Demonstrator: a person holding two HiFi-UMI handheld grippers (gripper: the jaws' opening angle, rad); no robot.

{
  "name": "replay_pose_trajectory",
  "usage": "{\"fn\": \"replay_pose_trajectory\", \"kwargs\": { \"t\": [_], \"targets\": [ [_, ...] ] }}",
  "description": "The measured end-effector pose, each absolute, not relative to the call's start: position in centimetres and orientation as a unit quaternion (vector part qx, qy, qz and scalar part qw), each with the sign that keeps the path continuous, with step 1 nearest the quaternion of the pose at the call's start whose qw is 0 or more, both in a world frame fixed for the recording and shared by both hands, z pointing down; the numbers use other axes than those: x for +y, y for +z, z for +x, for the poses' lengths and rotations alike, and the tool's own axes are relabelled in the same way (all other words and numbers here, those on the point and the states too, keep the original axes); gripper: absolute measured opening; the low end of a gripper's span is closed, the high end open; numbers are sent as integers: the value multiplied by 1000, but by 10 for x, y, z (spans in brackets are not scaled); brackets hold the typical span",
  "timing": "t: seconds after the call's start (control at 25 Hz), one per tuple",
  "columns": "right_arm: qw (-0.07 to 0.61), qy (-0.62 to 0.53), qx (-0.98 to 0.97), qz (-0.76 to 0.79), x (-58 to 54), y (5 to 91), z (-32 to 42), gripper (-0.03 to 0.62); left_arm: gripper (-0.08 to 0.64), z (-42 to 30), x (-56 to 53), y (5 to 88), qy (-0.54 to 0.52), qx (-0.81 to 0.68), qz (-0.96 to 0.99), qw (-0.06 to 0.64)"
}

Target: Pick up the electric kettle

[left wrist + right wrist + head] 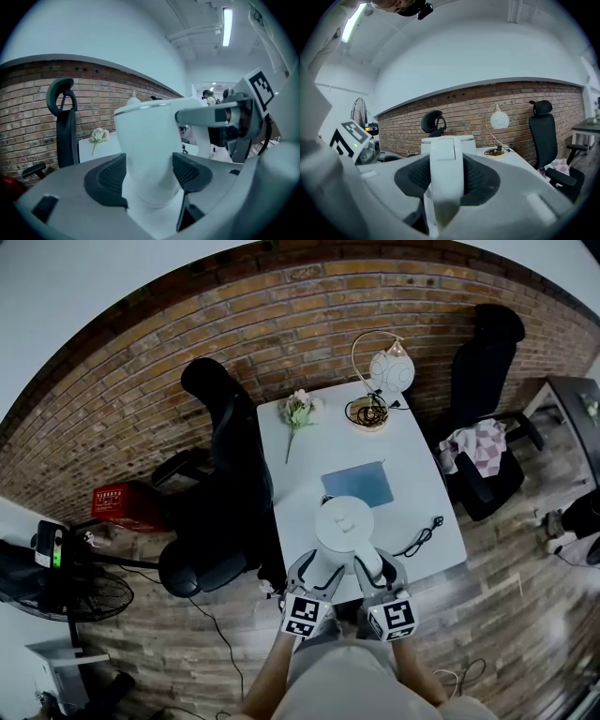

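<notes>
Where the white table (309, 474) comes nearest to the person, the electric kettle (344, 521) sits, seen from above by its round lid. Farther along the table lie a blue sheet (358, 484), a pale flower (298, 411) and a globe lamp (392, 369), with a black cable (422, 538) at the right edge. A black office chair (225, 427) stands at the table's left and another (487, 362) at its right, with a checked cloth (480, 444) on its seat. Behind runs a brick wall (187, 352). A red box (127, 505) and a fan (66, 592) stand on the wooden floor (506, 568).

Both forearms reach forward side by side from the bottom edge, marker cubes up. The left gripper (319, 568) points down at the kettle's near-left side with its jaws part open, and the white body fills the gap between the dark pads (105, 180). The right gripper (375, 568) lies nearly level, its jaws closed on the upright handle (446, 173), a pad pressed to each side.

From above, the lid hides the kettle's base. Whether the left pads touch the body cannot be told. The person's arms are cut off by the frame's lower edge.
</notes>
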State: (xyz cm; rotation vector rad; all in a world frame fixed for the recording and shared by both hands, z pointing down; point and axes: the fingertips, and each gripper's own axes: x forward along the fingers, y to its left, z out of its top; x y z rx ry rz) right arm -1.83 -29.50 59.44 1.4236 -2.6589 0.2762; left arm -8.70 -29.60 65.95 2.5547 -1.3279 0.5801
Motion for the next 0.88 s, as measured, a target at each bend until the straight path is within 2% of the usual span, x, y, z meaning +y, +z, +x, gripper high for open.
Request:
{"fn": "replay_pose_trajectory", "kwargs": {
  "t": [0.36,0.88],
  "targets": [
    [46,92,-881,463,-303,590,-12,151,491,-61,-316,667,137,-416,890,125],
    [47,87,-889,447,-303,586,-12,150,509,-53,-334,673,140,-430,884,120]
  ]
}}
